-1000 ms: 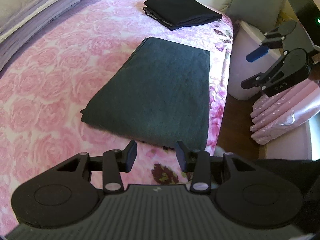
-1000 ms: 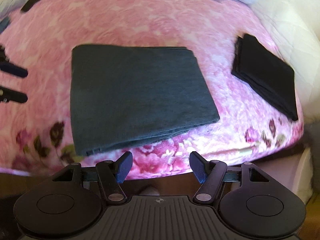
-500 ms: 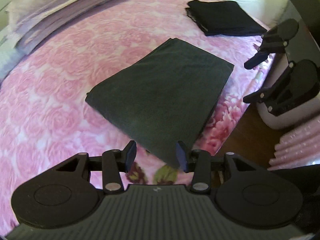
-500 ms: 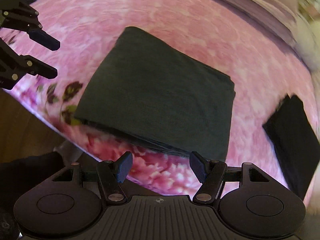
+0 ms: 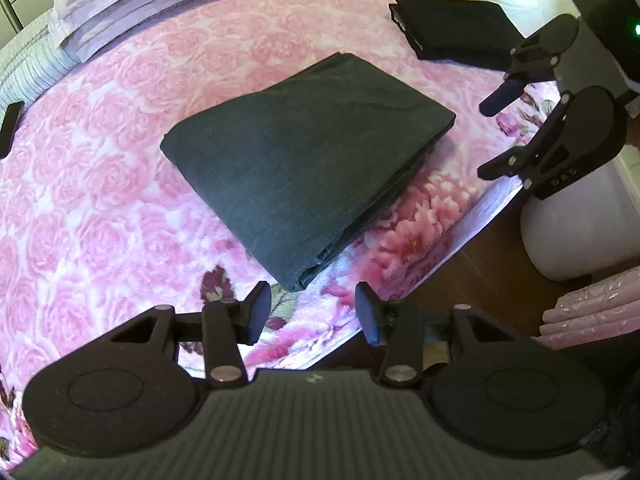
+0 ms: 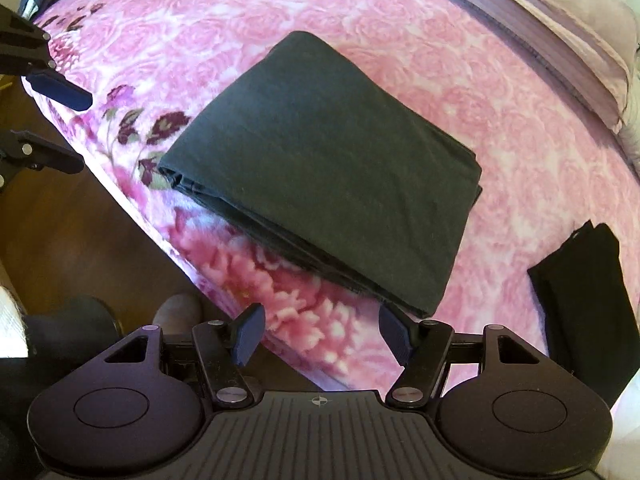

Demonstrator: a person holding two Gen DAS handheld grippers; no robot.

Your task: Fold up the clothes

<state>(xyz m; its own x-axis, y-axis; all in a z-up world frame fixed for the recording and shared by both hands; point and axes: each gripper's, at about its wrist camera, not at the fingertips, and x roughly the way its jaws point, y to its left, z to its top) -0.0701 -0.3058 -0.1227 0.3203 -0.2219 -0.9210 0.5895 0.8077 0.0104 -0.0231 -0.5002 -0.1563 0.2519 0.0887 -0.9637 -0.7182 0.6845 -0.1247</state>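
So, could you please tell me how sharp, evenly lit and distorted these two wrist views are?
Left wrist view: the dark grey folded cloth is sharp, the bed edge bows from fisheye, and daylight brightens the top right. Right wrist view: the pink blanket is slightly soft near its edge, with dark round corners.

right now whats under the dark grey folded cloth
The dark grey folded cloth lies flat on the pink rose-print blanket, near the bed's edge. Its own stacked layers show along one side; whatever is directly beneath it is covered.

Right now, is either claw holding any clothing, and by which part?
Nothing is held. The left claw and right claw are both open and empty, near the dark folded garment.
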